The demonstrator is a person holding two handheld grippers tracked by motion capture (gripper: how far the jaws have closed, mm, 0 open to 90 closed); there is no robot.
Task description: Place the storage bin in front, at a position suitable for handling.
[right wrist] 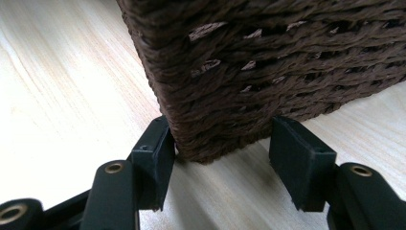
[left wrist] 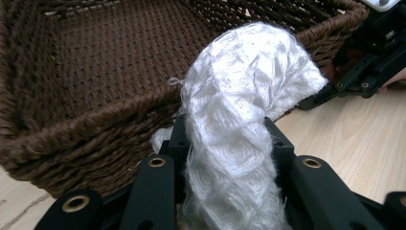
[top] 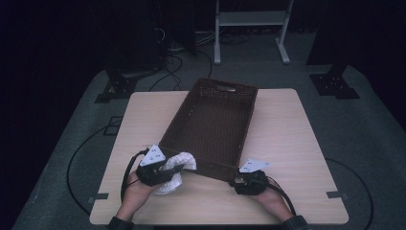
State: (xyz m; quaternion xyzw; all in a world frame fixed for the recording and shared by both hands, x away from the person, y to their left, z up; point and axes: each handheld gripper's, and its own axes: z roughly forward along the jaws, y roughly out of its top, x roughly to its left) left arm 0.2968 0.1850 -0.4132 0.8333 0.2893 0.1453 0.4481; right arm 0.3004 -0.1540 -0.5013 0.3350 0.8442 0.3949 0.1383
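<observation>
Beside basket (top: 210, 124) — tongs (top: 168, 168) pinch cloth (top: 179, 163).

A recording laboratory or studio is indicated: a pale wooden table (top: 287, 143) is set on grey floor matting (top: 364, 143) marked with black lines, bundled black cables (top: 174, 62) and a white metal stand frame (top: 251, 19) being seen against dark surroundings.

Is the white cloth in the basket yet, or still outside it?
Outside. The white cloth is clamped in the left gripper at the basket's near rim, its top just leaning over the edge; the basket floor is bare.
</observation>
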